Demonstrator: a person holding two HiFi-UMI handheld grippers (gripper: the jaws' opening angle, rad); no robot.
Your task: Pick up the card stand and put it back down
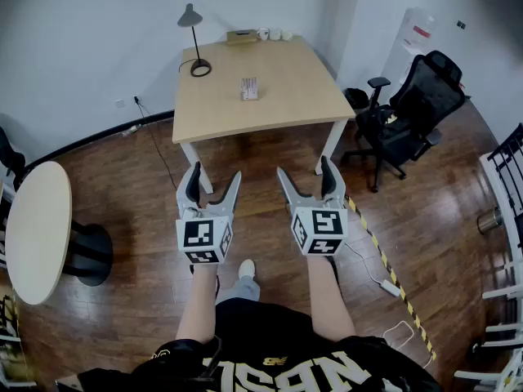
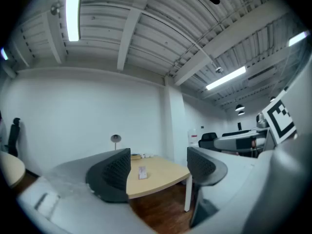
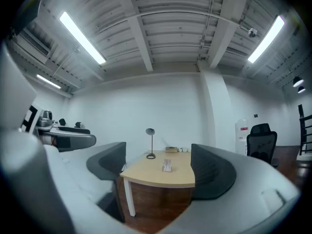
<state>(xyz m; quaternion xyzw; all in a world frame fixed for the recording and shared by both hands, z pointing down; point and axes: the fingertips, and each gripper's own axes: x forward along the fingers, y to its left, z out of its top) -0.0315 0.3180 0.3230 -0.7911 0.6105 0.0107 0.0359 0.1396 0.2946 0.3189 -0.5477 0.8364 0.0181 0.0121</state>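
Person is standing on the wood floor, facing the table [image 1: 278, 96] from a few steps back, holding both grippers out in front at about the same height.

Left gripper [image 1: 215, 172]: jaws are standing well apart, with nothing between the pads. The left gripper view is looking through the gap at the far-off table only.

Right gripper [image 1: 302, 167]: jaws are likewise standing wide, gripping nothing. The two grippers are sitting side by side, not touching.

Card stand [image 1: 249, 88]: it is resting on the table near the middle, slightly toward the far side and well apart from both grippers. It is standing upright, and in both gripper views it is showing taller than wide, so its long axis is running vertically. Its broad face is turning roughly toward the person; the print on it is too small to make out.

Also on the table: a lamp [image 1: 200, 69] at the far left corner, with a box [image 1: 241, 36] and cups [image 1: 274, 33] along the far edge. A black chair [image 1: 417, 109] is sitting to the right of the table.
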